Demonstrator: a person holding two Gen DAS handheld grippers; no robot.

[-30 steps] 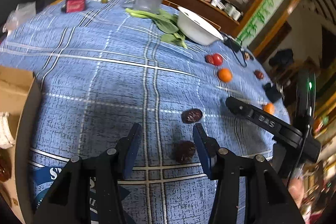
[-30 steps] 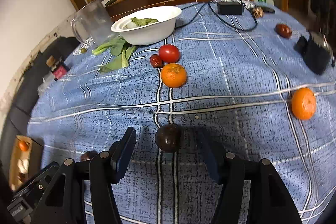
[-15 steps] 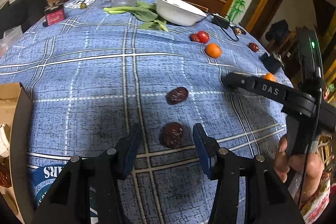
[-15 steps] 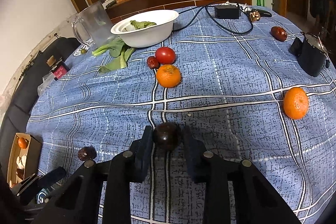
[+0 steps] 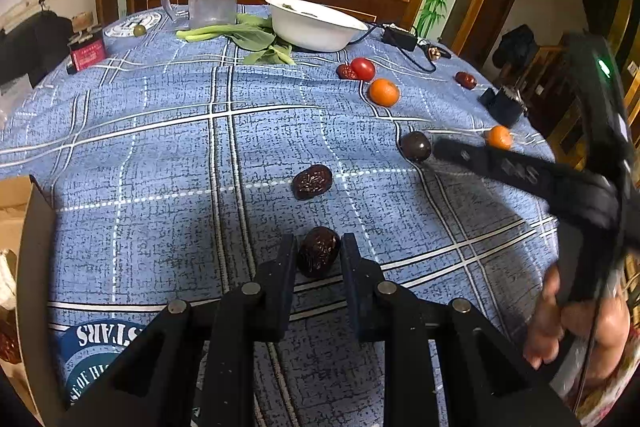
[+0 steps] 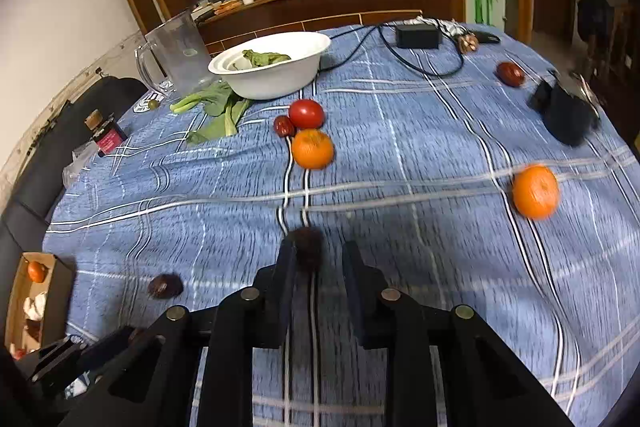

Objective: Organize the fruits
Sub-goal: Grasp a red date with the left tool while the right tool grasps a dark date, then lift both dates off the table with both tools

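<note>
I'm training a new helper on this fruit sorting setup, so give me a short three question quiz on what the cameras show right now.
1. True or false: the left gripper is shut on a wrinkled dark date.
2. What lies in the white bowl? A) oranges B) green leaves C) tomatoes
3. Fill in: the round dark fruit sits between the fingers of the ____ gripper.

Key: 1 true. 2 B. 3 right.
</note>
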